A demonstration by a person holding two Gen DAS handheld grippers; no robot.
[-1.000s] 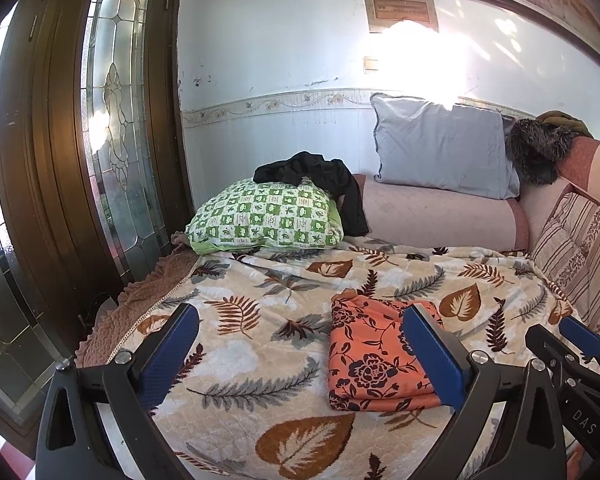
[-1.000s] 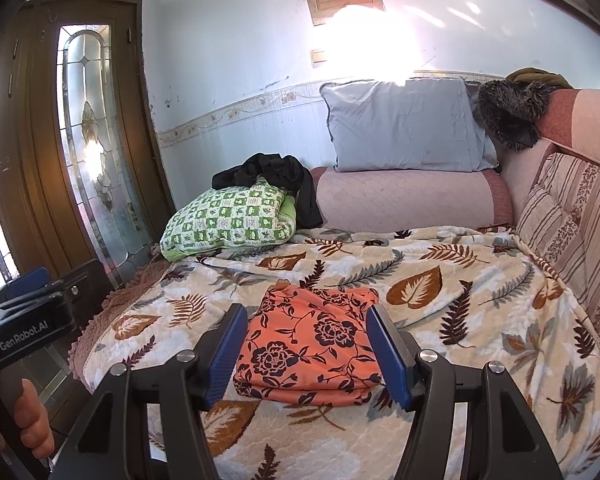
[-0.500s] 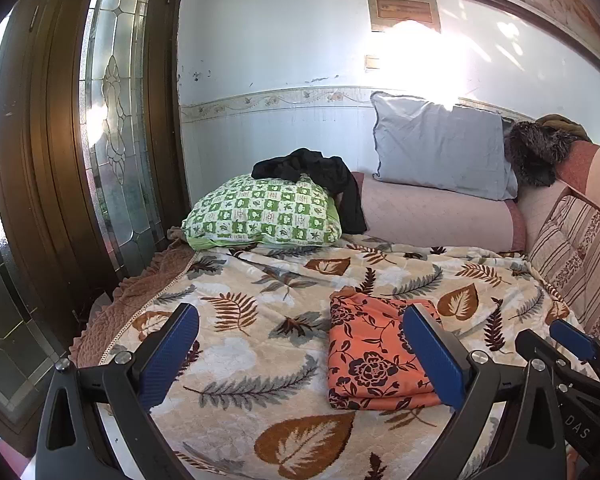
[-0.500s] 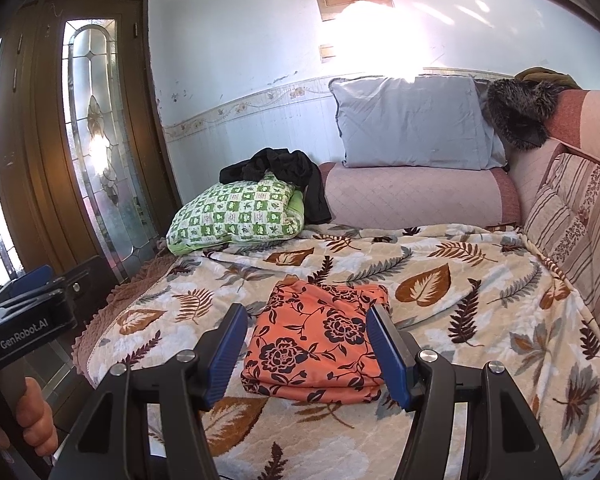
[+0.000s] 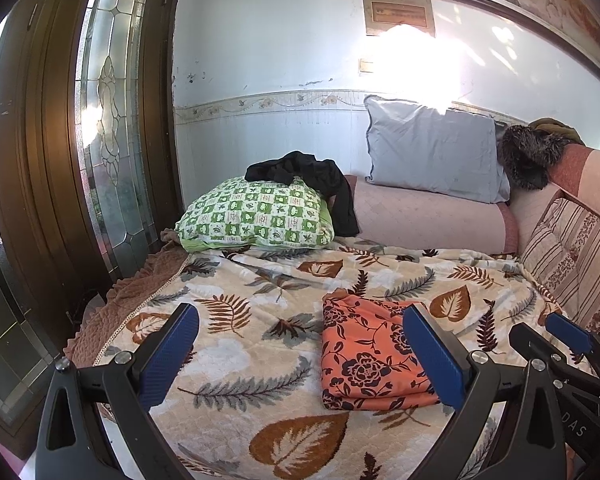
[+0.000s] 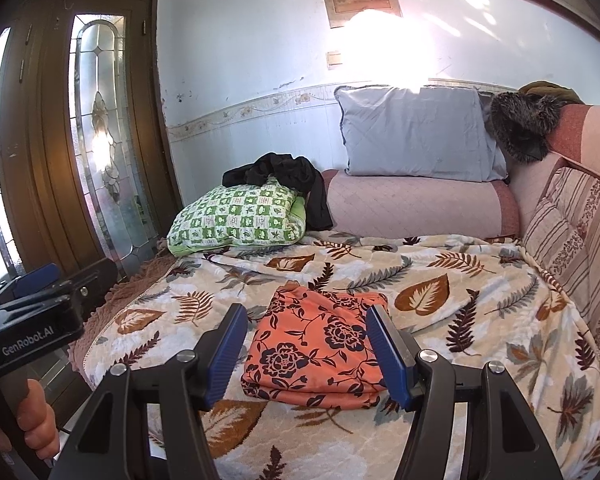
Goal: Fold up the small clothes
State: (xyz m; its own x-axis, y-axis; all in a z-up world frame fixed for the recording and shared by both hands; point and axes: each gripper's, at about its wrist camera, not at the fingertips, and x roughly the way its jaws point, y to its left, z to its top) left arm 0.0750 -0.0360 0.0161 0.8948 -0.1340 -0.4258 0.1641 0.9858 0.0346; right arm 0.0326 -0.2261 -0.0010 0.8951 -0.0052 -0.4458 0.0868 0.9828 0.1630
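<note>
An orange cloth with dark flowers (image 5: 364,356) (image 6: 320,348) lies folded into a flat rectangle on the leaf-patterned blanket (image 5: 236,352) (image 6: 480,320). My left gripper (image 5: 300,356) is open and empty, held back above the blanket's near edge, left of the cloth. My right gripper (image 6: 306,352) is open and empty, held back from the cloth, which shows between its blue fingers. The right gripper also shows at the right edge of the left wrist view (image 5: 564,344). The left gripper's body shows at the left of the right wrist view (image 6: 36,312).
A green checked pillow (image 5: 256,220) with a black garment (image 5: 312,180) on it lies at the back left. A grey pillow (image 5: 432,160) rests on a pink bolster (image 5: 424,216). Striped cushions (image 6: 568,240) line the right side. A wooden glass door (image 5: 104,140) stands left.
Both grippers have drawn back and risen slightly from the bed. The folded cloth has not moved. Both grippers stay open.
</note>
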